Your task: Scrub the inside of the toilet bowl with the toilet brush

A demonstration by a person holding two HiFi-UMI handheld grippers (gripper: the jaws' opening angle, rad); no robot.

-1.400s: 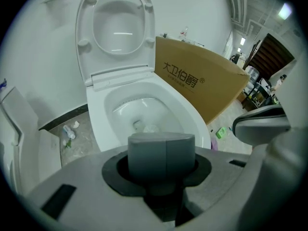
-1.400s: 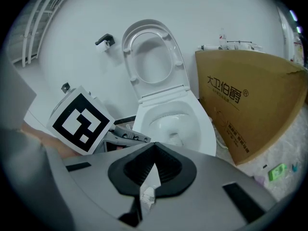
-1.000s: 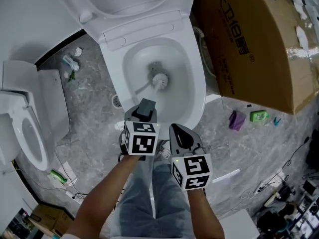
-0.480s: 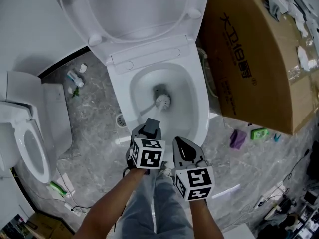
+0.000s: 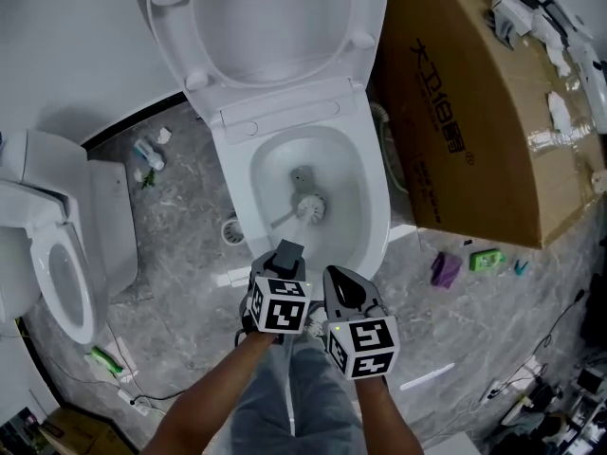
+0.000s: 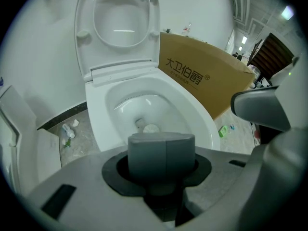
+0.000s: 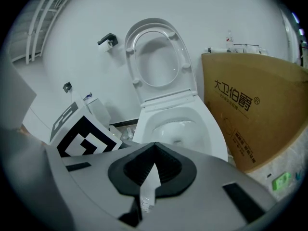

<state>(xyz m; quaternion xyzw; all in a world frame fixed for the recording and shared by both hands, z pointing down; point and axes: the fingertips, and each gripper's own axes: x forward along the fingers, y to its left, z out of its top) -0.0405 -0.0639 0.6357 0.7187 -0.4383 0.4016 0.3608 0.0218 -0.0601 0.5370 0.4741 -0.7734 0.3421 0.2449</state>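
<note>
The white toilet (image 5: 376,218) stands open, its lid raised against the wall. The toilet brush's white head (image 5: 310,207) rests low in the bowl, just in front of the drain hole, and also shows in the left gripper view as the brush head (image 6: 151,128). Its thin handle runs back toward me to a grey end cap (image 6: 161,153). My left gripper (image 5: 283,265) is shut on that cap at the bowl's front rim. My right gripper (image 5: 346,284) hangs just to its right with its jaws together and nothing between them; the right gripper (image 7: 153,174) faces the bowl.
A large cardboard box (image 5: 474,112) stands close against the toilet's right side. A second toilet (image 5: 57,263) sits at the left. On the marble floor lie a purple cloth (image 5: 444,269), a green item (image 5: 489,258), a small bottle (image 5: 147,150) and a round drain (image 5: 230,227).
The brush head has shifted a little in the bottom of the bowl, and its handle now slants to the left. Both grippers stay side by side at the front rim.
</note>
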